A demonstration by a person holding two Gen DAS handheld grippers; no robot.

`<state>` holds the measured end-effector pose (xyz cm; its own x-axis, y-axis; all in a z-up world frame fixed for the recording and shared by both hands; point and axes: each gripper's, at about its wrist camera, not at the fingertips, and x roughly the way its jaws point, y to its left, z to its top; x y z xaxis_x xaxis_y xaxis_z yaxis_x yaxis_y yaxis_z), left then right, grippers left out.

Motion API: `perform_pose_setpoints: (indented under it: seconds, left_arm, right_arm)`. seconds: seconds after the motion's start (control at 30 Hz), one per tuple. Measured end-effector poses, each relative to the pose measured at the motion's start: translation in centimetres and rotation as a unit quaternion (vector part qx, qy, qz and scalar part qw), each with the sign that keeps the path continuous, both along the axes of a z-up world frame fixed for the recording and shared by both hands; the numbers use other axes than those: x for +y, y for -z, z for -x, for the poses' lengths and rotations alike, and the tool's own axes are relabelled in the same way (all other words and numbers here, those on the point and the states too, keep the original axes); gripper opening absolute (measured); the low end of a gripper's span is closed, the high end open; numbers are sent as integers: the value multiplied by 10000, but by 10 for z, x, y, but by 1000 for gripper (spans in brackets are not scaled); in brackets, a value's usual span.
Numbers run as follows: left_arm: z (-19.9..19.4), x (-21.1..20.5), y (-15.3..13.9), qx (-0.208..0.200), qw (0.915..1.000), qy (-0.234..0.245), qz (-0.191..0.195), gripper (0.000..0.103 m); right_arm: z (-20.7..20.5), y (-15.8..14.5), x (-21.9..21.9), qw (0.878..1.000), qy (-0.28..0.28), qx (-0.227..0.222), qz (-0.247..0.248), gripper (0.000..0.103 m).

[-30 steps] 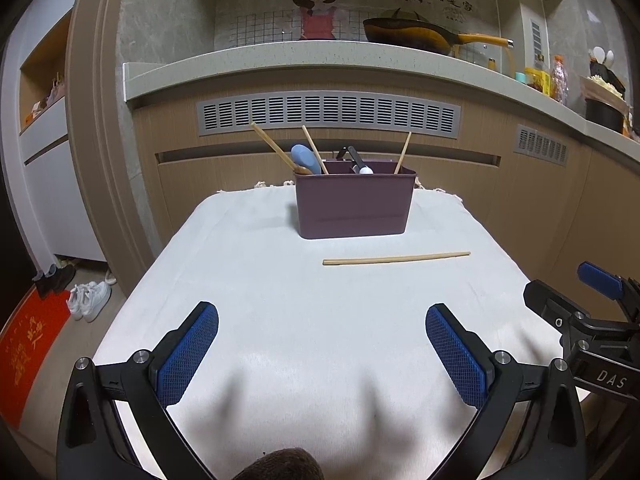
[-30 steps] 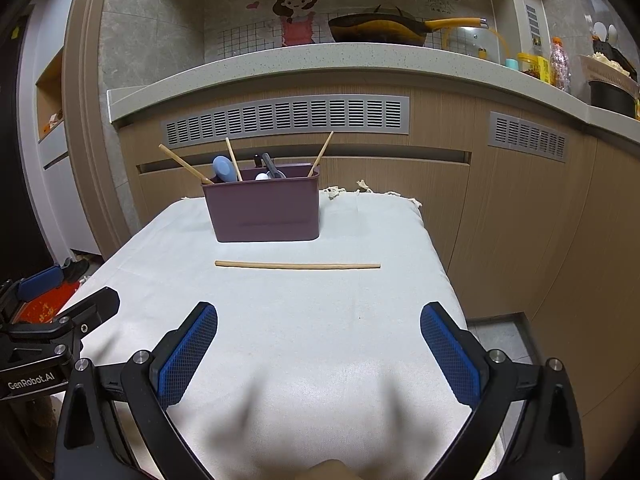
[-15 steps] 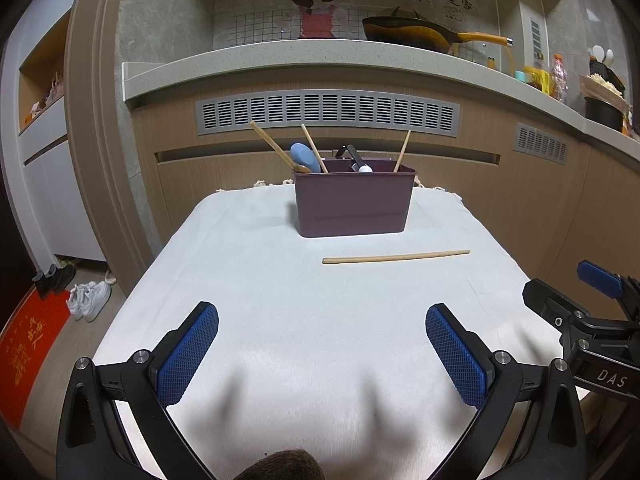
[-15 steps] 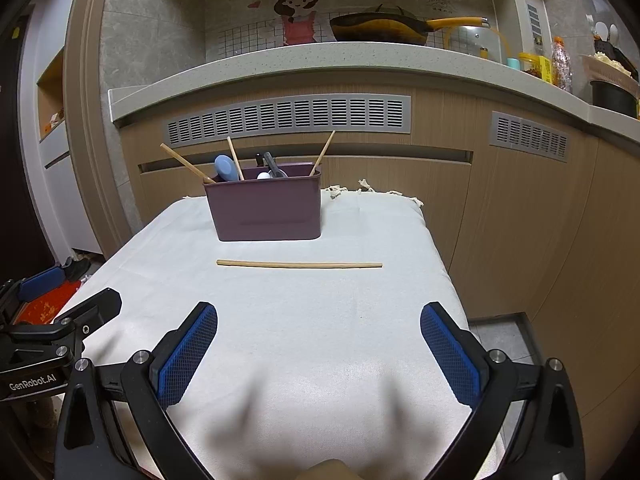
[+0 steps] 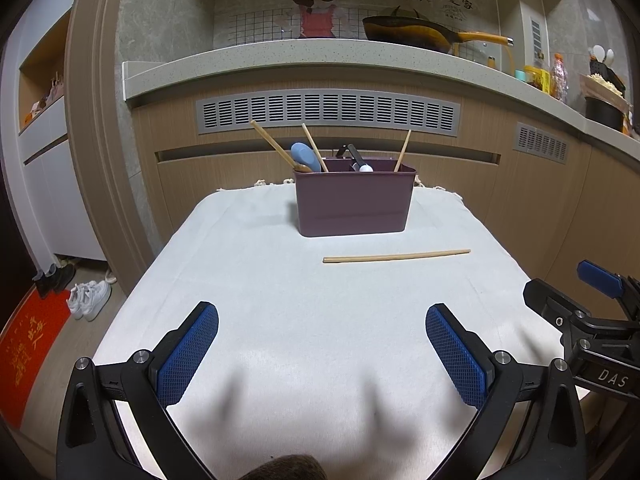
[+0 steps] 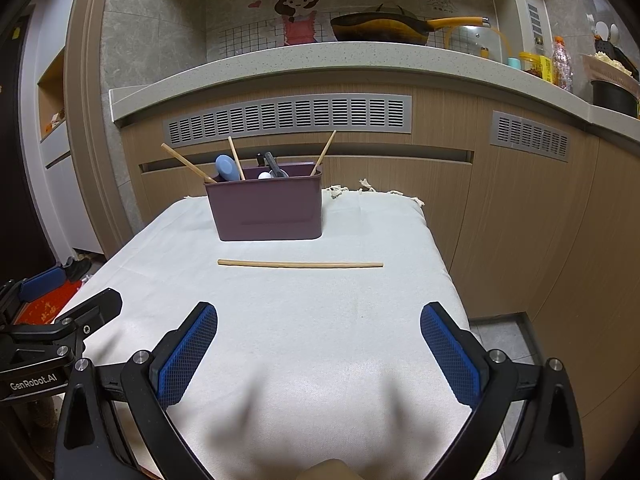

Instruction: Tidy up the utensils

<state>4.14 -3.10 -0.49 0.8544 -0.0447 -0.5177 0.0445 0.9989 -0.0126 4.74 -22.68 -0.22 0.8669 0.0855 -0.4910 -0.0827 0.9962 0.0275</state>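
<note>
A single wooden chopstick lies crosswise on the white cloth, just in front of a dark purple utensil holder. It also shows in the right wrist view, before the holder. The holder has wooden chopsticks, a blue spoon and dark-handled utensils standing in it. My left gripper is open and empty over the near part of the cloth. My right gripper is open and empty beside it, to the right.
The cloth-covered table stands against a wooden counter front with grey vents. A pan and jars sit on the counter above. White shoes and a red mat lie on the floor at the left.
</note>
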Motion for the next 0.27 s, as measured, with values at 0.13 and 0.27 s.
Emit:
perform_pose_setpoints:
  seconds: [0.13,0.27]
  left_arm:
    - [0,0,0,2,10000,-7,-7,103]
    - [0,0,1,-5,10000,-22,-11,103]
  right_arm:
    - [0,0,0,10000,-4,1,1,101]
    - [0,0,0,10000,-3,9,-11,102]
